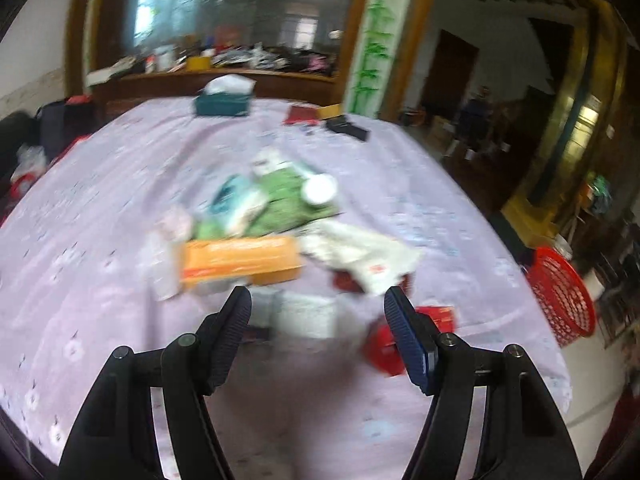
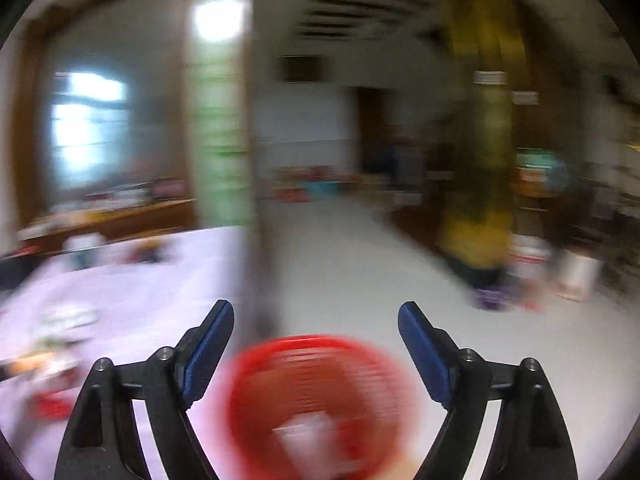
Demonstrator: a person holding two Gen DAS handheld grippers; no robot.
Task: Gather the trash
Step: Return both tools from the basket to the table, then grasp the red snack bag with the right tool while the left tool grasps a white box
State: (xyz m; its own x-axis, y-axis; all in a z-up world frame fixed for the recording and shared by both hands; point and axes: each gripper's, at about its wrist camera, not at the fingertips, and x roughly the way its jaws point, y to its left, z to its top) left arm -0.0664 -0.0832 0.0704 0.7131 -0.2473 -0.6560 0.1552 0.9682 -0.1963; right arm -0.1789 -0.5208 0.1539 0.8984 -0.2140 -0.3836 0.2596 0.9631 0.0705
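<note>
**Operator:** Report the left gripper [image 1: 318,300] and its position relative to the trash.

**Technician:** Its jaws stand apart with nothing between the pads. It hovers above the table covered in a lilac flowered cloth [image 1: 100,208]. The heap of trash lies just ahead of the fingertips: an orange rectangular cardboard box [image 1: 240,260] beyond the left finger, a white crumpled wrapper [image 1: 360,256] beyond the right finger, a green crumpled packet [image 1: 288,196] farther back. A small white carton [image 1: 306,316] shows between the two fingertips, lying on the cloth below them. A red flat packet [image 1: 384,344] lies beside the right finger, partly hidden by it.

**Operator:** And the right gripper [image 2: 316,316]?

**Technician:** Jaws wide apart, holding nothing. It sits off the table edge, above the floor. The red plastic mesh basket [image 2: 320,396] lies directly below and between its fingers (heavily blurred), with a white item [image 2: 308,436] inside it.

**Operator:** Basket location relative to the table?

**Technician:** In the left wrist view the basket [image 1: 560,296] stands on the floor just past the table's right edge, well apart from the left gripper.
</note>
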